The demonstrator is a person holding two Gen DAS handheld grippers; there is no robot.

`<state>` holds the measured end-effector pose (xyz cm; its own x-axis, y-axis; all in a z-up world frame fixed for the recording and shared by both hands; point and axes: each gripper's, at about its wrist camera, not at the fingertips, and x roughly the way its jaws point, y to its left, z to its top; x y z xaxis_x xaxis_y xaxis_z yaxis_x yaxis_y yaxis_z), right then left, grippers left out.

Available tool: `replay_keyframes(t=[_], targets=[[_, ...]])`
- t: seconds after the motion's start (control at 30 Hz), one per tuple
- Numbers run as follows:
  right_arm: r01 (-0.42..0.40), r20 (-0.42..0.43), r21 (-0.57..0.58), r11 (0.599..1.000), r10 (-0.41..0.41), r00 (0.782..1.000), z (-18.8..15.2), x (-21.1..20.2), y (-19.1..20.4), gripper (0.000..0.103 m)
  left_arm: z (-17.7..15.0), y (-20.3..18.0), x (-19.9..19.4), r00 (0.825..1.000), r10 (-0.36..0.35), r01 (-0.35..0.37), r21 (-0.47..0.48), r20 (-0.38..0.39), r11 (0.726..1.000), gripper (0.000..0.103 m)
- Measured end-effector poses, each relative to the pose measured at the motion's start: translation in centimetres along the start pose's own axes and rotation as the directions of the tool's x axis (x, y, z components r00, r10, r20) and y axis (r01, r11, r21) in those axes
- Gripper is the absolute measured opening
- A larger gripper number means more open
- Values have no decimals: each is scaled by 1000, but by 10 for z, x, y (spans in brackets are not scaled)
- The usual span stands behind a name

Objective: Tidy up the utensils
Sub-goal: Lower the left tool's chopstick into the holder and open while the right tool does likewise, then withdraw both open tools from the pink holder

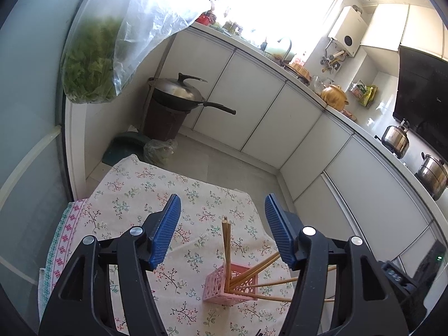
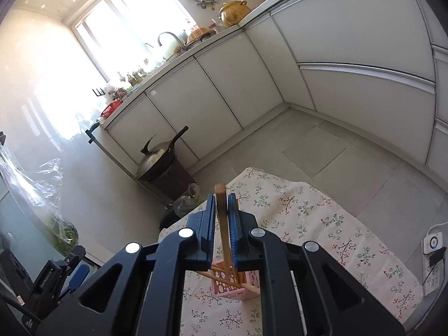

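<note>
Pink perforated plastic holder (image 1: 230, 284) sits on the floral-clothed table (image 1: 134, 196) bristling with wooden chopsticks (image 1: 260, 267), right gripper (image 2: 222, 204) clenched on an upright chopstick pair (image 2: 223, 224), left gripper (image 1: 222, 210) spread wide above.

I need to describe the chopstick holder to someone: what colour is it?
Pink, with a perforated lattice pattern on its sides; the chopstick holder shows best in the left wrist view.

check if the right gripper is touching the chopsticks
Touching. In the right wrist view the right gripper has its jaws pressed against both sides of the upright chopsticks, whose lower ends reach into the pink holder.
</note>
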<state>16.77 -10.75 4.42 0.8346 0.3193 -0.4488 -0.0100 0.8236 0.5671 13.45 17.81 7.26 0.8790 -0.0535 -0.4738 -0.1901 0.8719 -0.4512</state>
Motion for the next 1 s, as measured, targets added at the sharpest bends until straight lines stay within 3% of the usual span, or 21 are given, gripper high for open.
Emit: replay_keyframes(t=[0.13,0.27,0.43,0.6,0.73,0.87,0.93,1.0], targets=[[6,-44,18,1000,-5,999,-6,19,-4,17,-2,-5,0,1000,-12,12,21,-7,1000,61],[17,3,-51,999,-16,1000,-4,3,7,17,-6,-17,-4,1000,-19,19,58,-4,998,62],[37,29,-121,992,-33,999,-6,-16,19,30,-18,-39,-15,999,2,-8,147,38,989,70],[77,47,-206,975,-69,996,-12,-27,29,32,-28,-58,-24,996,22,-41,225,84,973,77],[102,73,-271,957,-85,994,-19,-37,38,43,-34,-66,-25,995,43,-66,260,95,963,87],[130,87,-329,935,-107,990,-26,-45,44,46,-38,-69,-26,993,58,-84,276,101,957,93],[139,94,-346,928,-113,989,-29,-48,46,58,-41,-71,-27,991,68,-98,285,111,954,95],[147,104,-359,922,-118,988,-31,-53,46,60,-42,-72,-29,990,74,-106,292,120,951,96]])
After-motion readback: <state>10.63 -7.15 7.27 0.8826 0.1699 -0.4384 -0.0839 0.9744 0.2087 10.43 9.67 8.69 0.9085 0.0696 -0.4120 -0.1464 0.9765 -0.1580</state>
